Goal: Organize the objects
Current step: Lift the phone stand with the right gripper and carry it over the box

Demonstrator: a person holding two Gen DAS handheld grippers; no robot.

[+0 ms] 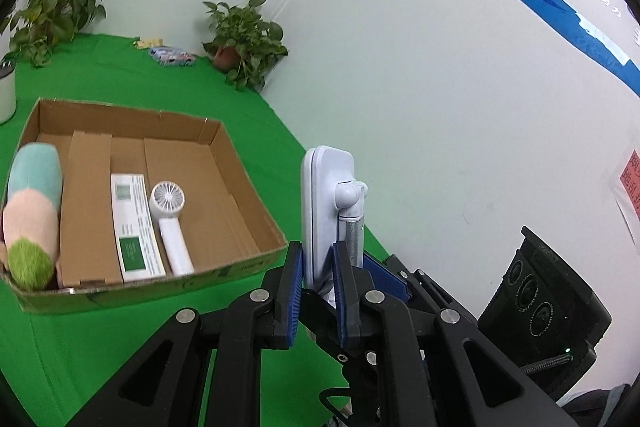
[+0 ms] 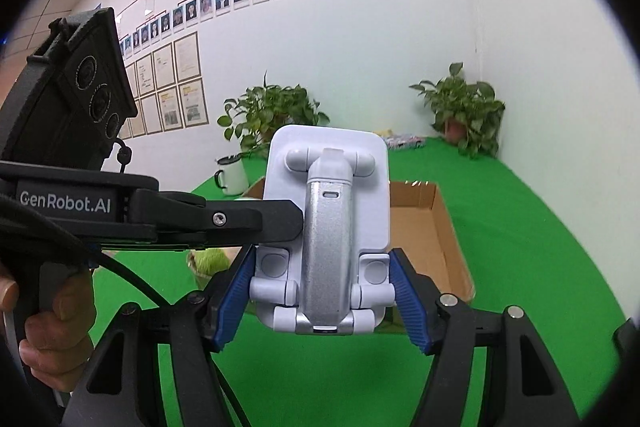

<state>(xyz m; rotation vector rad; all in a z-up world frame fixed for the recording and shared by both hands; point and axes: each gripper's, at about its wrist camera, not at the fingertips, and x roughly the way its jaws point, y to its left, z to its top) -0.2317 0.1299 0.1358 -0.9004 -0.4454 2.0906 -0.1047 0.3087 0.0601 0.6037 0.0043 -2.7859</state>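
Note:
A white and silver phone stand [image 1: 329,211] is held upright above the green table. My left gripper [image 1: 316,259] is shut on its thin edges. In the right wrist view my right gripper [image 2: 323,283] closes on the wide lower part of the same phone stand [image 2: 328,223], pads touching both sides. The left gripper body [image 2: 120,211] reaches in from the left there. A shallow cardboard box [image 1: 240,163] lies left of the stand and holds a white hand fan [image 1: 170,223], a green and white leaflet [image 1: 134,227] and a pastel plush toy [image 1: 32,211].
Potted plants [image 1: 244,43] stand at the table's back corners, with a small toy car [image 1: 172,55] between them. A white mug [image 2: 232,174] stands behind the box. A white wall runs close along the table's right side. A green cloth [image 1: 120,83] covers the table.

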